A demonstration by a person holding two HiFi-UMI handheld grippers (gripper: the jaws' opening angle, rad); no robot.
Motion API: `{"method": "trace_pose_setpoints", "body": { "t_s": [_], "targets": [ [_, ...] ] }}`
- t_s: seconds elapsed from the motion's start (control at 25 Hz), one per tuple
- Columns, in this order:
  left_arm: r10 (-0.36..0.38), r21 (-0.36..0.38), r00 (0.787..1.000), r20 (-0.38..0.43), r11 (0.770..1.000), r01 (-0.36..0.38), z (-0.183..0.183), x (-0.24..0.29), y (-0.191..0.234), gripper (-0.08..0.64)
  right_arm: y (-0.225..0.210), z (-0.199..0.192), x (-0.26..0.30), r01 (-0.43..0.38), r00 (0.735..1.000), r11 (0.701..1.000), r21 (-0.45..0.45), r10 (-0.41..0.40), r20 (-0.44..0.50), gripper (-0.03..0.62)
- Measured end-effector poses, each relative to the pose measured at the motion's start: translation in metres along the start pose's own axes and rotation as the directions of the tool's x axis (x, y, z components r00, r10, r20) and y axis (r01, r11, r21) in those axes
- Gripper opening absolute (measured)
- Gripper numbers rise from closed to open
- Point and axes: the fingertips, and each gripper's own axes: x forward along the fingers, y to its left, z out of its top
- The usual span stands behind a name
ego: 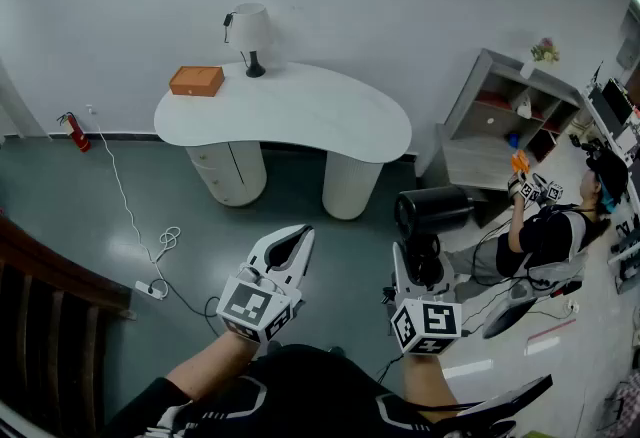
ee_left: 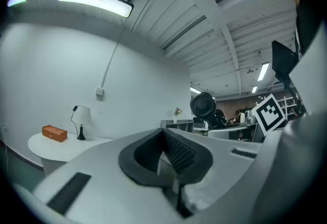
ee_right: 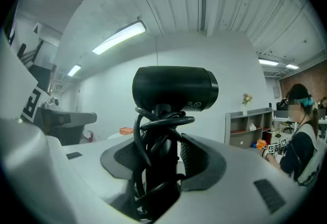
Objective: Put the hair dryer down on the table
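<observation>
A black hair dryer [ego: 433, 210] stands upright in my right gripper [ego: 420, 264], which is shut on its handle; the cord is wound round that handle. In the right gripper view the dryer's barrel [ee_right: 174, 88] lies crosswise above the jaws. My left gripper [ego: 287, 251] hangs level beside it, at the left, with its jaws shut and nothing between them [ee_left: 168, 159]. The white kidney-shaped table [ego: 310, 116] stands well ahead of both grippers, across a stretch of grey floor.
On the table stand a white lamp [ego: 250, 34] and an orange box [ego: 196, 81]. A white cable with a power strip [ego: 152, 290] lies on the floor at the left. A shelf unit [ego: 500, 116] and a seated person [ego: 555, 226] are at the right. A dark railing [ego: 50, 326] is at the near left.
</observation>
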Motion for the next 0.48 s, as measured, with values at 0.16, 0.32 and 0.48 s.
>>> {"method": "trace_pose_setpoints", "body": {
  "t_s": [0.16,0.32,0.48],
  "targets": [
    [0.017,0.008,1.0,-0.008,1.0,-0.017,0.0,-0.006,0.001,0.005,0.002,0.001,-0.002,-0.006,1.0,1.0,-0.006,0.006,-0.002,0.233],
    [0.018,0.008,1.0,-0.006,1.0,-0.018,0.001,-0.009,-0.002,0.005,0.001,0.003,-0.004,0.0,1.0,1.0,-0.007,0.0,0.007,0.232],
    [0.016,0.007,1.0,-0.008,1.0,-0.016,0.0,-0.013,-0.006,0.005,0.003,0.004,-0.008,-0.008,1.0,1.0,0.003,0.008,0.01,0.233]
  ]
}}
